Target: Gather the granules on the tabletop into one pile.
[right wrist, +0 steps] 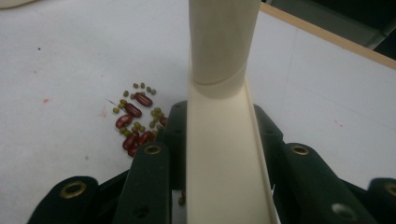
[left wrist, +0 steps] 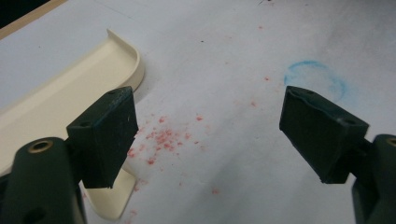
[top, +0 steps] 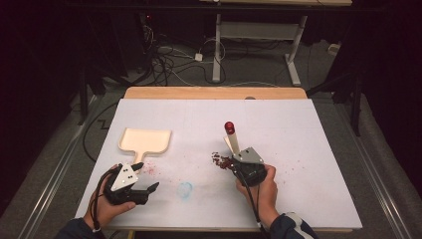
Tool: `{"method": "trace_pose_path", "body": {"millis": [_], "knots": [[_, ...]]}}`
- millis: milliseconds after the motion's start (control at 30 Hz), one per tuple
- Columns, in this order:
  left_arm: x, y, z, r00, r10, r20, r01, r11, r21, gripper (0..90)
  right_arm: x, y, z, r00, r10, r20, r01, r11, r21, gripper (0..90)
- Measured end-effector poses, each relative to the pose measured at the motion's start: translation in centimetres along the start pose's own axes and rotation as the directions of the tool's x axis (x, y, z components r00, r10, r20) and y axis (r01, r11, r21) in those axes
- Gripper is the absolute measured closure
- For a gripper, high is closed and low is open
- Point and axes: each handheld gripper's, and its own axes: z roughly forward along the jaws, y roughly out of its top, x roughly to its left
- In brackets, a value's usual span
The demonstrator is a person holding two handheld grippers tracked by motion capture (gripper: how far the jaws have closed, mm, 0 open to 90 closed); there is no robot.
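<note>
My right hand-held gripper (top: 242,160) is clamped on the brush (right wrist: 224,140), just beside the beans (right wrist: 137,122) on the bench (top: 298,149). My left hand-held gripper (left wrist: 205,135) gapes empty by the dustpan (top: 146,140); a hasty sweep could scatter beans past it

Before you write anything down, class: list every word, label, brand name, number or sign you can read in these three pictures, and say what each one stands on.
None: no readable text in any view.
The cream dustpan is plain.
The cream brush handle in the right claw is plain, as is its red tip.
The white table cover carries a faint blue ring and red stains, not writing.
The grey plate on the left claw has holes, no label.
</note>
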Motion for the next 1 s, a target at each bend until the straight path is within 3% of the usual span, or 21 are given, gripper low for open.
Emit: {"method": "trace_pose_path", "body": {"millis": [133,233,367,600,700,833,900,1000], "knots": [[0.1,0.0,0.0,1.0000,0.000,0.002,0.000,1.0000,-0.001,18.7,0.8,0.4,0.3,0.9995,-0.025,0.018,0.025,0.9996,-0.016,67.4],[0.0,0.0,0.0,1.0000,0.000,0.003,0.000,1.0000,-0.001,18.7,0.9,0.6,0.4,0.9999,-0.001,0.010,0.001,0.9998,-0.020,67.4],[0.0,0.0,0.1,1.0000,0.003,0.005,-0.003,1.0000,0.003,18.7,0.5,0.9,0.3,0.9998,0.016,-0.008,-0.016,0.9992,-0.037,67.5],[0.0,0.0,0.2,1.0000,0.004,0.001,-0.004,1.0000,0.008,18.7,-1.1,1.6,-0.9,0.9998,0.018,0.001,-0.018,0.9949,-0.100,67.5],[0.0,0.0,0.1,1.0000,0.004,-0.001,-0.004,1.0000,0.007,18.7,-2.3,1.9,-1.8,0.9977,0.040,-0.054,-0.046,0.9923,-0.115,67.5],[0.0,0.0,0.0,0.9999,0.008,-0.007,-0.008,0.9999,0.008,18.7,-3.8,1.9,-3.2,0.9904,0.031,-0.135,-0.049,0.9895,-0.136,67.5],[0.0,0.0,0.0,1.0000,0.007,-0.007,-0.007,0.9999,0.008,18.7,-4.7,2.0,-3.6,0.9798,-0.005,-0.200,-0.025,0.9884,-0.150,67.5],[0.0,0.1,0.1,0.9999,0.015,-0.008,-0.015,0.9998,0.013,18.7,-5.5,2.3,-3.3,0.9783,-0.054,-0.200,0.022,0.9869,-0.160,67.5]]}}
